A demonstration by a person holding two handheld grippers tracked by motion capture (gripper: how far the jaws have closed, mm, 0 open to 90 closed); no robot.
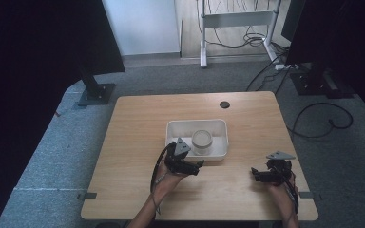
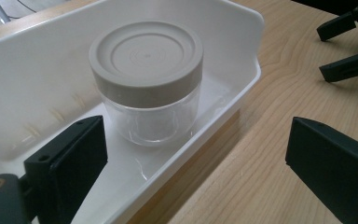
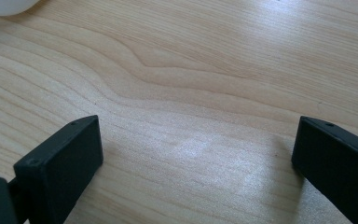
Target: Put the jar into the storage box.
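- Roughly centred on the wooden table, a white tray holds a single jar, which stands upright in the tray's right half, nearer the near wall than the far one.
- Jar: clear walls, apparently empty, wide flat grey-beige lid with shallow rings moulded on top. The lid overhangs the body a little and covers about the top third.
- Whether the wall is glass or plastic I cannot tell. Judged light if plastic, moderate if glass; stiff either way, so it should not give under squeeze.
- The clear wall looks smooth and likely slippery, and the lid's matte side band should offer better friction. A hold across the lid band or just below it looks safest, with the jaws on opposite sides of the round.
- If the lid only sits loose, lifting by it could leave the body behind; a grip on the body under the lid's lip avoids that.
- The tray's near wall stands close to the jar, leaving little room for a jaw on that side. An approach from above with the jaws spanning left and right seems cleaner.
- The tray is thin, glossy plastic, probably light, and may slide on the wood if nudged.
- Left gripper: jaws spread wide and empty, straddling the tray's near rim, one jaw inside the tray near the jar, not touching it.
- Right gripper: jaws also wide apart, holding nothing, low over bare wood well to the right of the tray.
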